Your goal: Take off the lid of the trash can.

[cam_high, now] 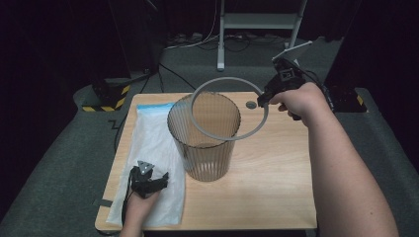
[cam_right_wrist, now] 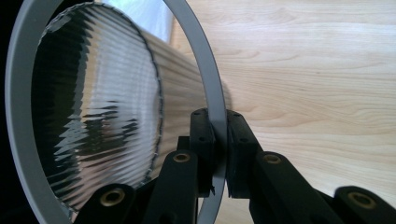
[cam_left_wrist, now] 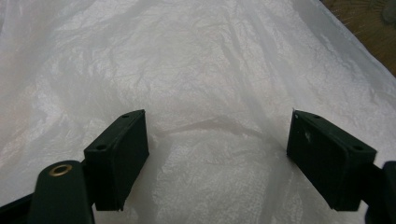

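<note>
A ribbed, see-through dark bin (cam_high: 206, 143) stands upright in the middle of the wooden table (cam_high: 276, 187). My right gripper (cam_high: 264, 101) is shut on a thin grey ring (cam_high: 225, 134), which hangs tilted above the bin's rim and a little to its right. In the right gripper view the ring (cam_right_wrist: 205, 79) runs between the two pads, with the bin (cam_right_wrist: 107, 112) seen through it. My left gripper (cam_high: 163, 178) rests at the front left over a white plastic bag (cam_high: 153, 148). Its jaws stand open above the crinkled bag (cam_left_wrist: 210, 70), with nothing between them.
A small round grey disc (cam_high: 251, 104) is set in the table behind the bin. The bag has a blue strip (cam_high: 153, 106) at its far end. Beyond the table are a grey floor, cables and a white metal stand (cam_high: 257, 22).
</note>
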